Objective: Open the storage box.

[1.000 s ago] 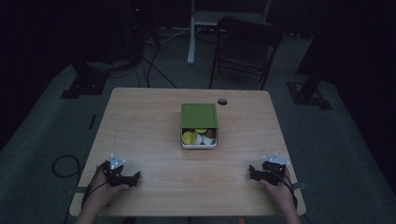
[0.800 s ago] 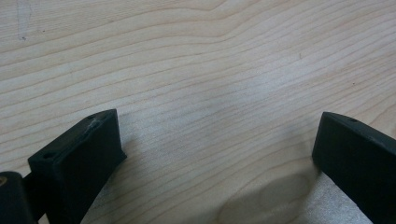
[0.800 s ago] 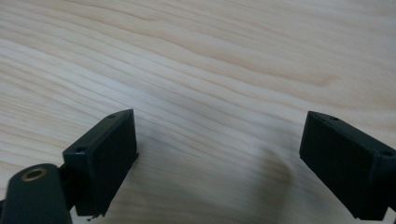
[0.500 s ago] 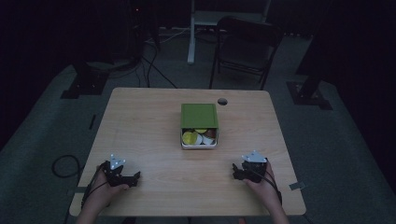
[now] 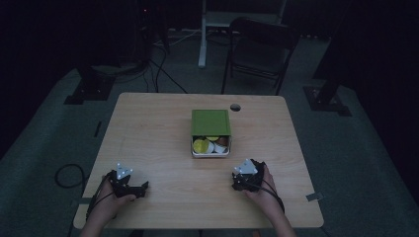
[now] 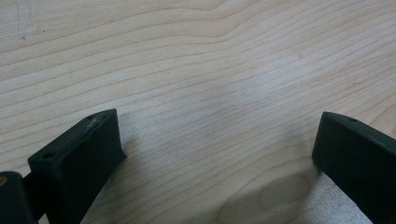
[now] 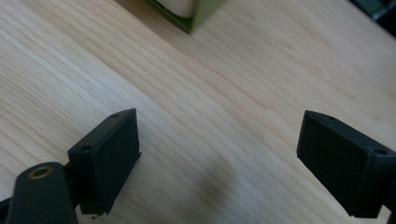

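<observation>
A green box (image 5: 211,133) sits near the middle of the wooden table (image 5: 158,133), its near end open on several round yellow, white and brown items. My right gripper (image 5: 238,181) is just in front of the box, a little to its right, held in a hand. In the right gripper view its jaws stand wide apart and open over bare wood (image 7: 219,135), with the box's corner (image 7: 196,16) at the top edge. My left gripper (image 5: 141,190) rests near the front left of the table; in the left gripper view (image 6: 219,140) it is open over bare wood.
A small dark round hole (image 5: 235,107) marks the table's far edge behind the box. Beyond the table stand a dark chair (image 5: 257,49), a white post (image 5: 202,34) and cables on the floor. A cable loop (image 5: 66,175) lies on the floor at left.
My right gripper has moved left and forward along the table, from the front right corner toward the box. The left gripper has stayed in place.
</observation>
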Available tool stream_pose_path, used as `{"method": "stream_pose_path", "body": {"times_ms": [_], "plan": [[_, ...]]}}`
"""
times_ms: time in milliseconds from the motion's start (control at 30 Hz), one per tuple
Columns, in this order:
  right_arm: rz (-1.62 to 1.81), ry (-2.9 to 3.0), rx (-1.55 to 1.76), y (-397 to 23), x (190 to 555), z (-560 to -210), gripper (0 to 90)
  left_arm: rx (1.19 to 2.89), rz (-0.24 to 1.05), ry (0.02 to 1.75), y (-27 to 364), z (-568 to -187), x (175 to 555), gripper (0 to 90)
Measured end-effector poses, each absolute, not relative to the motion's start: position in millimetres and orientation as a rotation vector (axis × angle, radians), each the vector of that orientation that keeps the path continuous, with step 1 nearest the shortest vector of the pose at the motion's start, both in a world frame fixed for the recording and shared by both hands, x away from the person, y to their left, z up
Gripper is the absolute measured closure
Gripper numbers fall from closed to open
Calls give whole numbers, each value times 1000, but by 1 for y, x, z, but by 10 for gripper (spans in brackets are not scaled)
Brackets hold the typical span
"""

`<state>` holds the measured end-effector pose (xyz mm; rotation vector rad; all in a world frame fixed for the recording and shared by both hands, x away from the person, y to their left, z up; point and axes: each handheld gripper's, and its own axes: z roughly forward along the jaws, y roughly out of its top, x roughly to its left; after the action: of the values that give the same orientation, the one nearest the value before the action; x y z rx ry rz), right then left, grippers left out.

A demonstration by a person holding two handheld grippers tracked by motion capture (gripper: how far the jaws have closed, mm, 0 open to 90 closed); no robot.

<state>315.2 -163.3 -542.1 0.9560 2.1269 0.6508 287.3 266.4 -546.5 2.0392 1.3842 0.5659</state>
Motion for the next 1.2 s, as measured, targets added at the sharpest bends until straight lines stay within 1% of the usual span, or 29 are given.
{"method": "stream_pose_path", "body": {"times_ms": [500,833,900,1000,1067,1133,1200], "plan": [[568,2110,689,-121,314,-538,132,2040,566,1384,266,-547,287,17],[496,2054,498,-97,311,-540,161,2041,565,1384,266,-546,287,17],[471,2037,459,-94,311,-540,190,2041,565,1384,266,-546,287,17],[431,1998,398,-90,310,-540,258,2040,565,1384,266,-546,287,17],[394,1957,340,-88,309,-540,351,2041,565,1384,267,-546,287,17],[346,1929,272,-85,308,-540,408,2040,565,1384,266,-546,287,17],[317,1910,228,-83,308,-541,435,2040,566,1384,266,-546,287,17]]}}
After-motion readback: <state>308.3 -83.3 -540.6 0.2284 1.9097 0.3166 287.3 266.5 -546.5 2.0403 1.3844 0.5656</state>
